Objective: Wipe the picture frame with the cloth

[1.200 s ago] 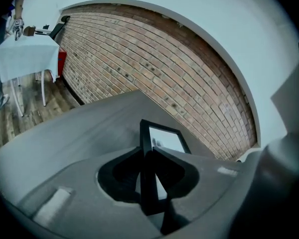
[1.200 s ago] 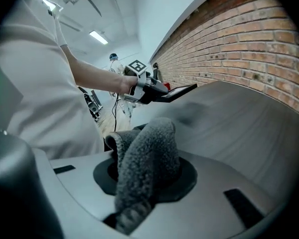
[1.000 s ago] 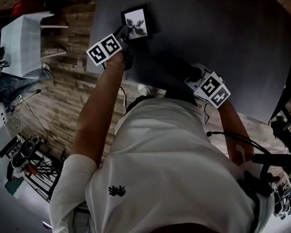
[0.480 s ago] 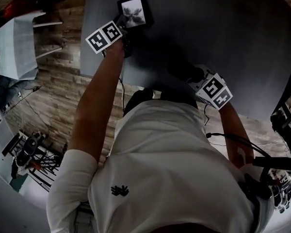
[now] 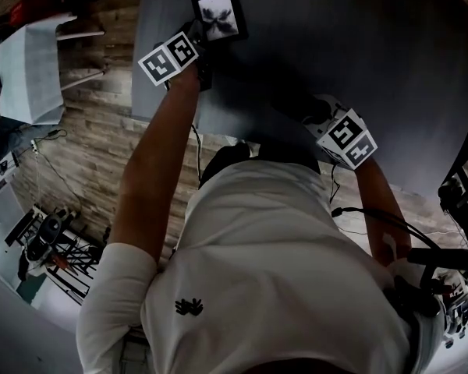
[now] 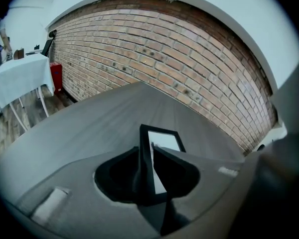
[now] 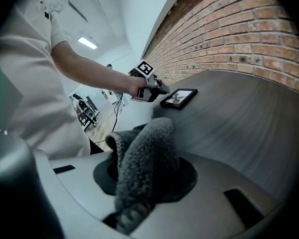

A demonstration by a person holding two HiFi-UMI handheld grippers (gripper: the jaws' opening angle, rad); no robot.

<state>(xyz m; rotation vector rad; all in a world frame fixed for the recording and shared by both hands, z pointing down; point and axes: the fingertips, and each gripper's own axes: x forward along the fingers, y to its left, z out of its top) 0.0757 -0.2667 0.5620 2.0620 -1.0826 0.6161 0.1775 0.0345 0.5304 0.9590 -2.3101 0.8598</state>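
While the picture frame [image 5: 218, 14] lies near the table [image 5: 359, 68] corner, the left gripper's [image 5: 198, 36] jaws, just opening, straddle its edge, probably unpinched; the right gripper [image 7: 139, 193] clamps the soft cloth [image 7: 144, 153]. Judged stiff, light, breakable: grip its rim.

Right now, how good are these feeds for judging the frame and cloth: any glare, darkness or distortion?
Head view: dim, corners darkened, picture frame small near the top edge. Left gripper view: its glass glares white, brick wall bows. Right gripper view: cloth fills the foreground, slightly soft.

Black frame [image 5: 218, 14] flat — grey cloth [image 7: 144, 163] bunched.
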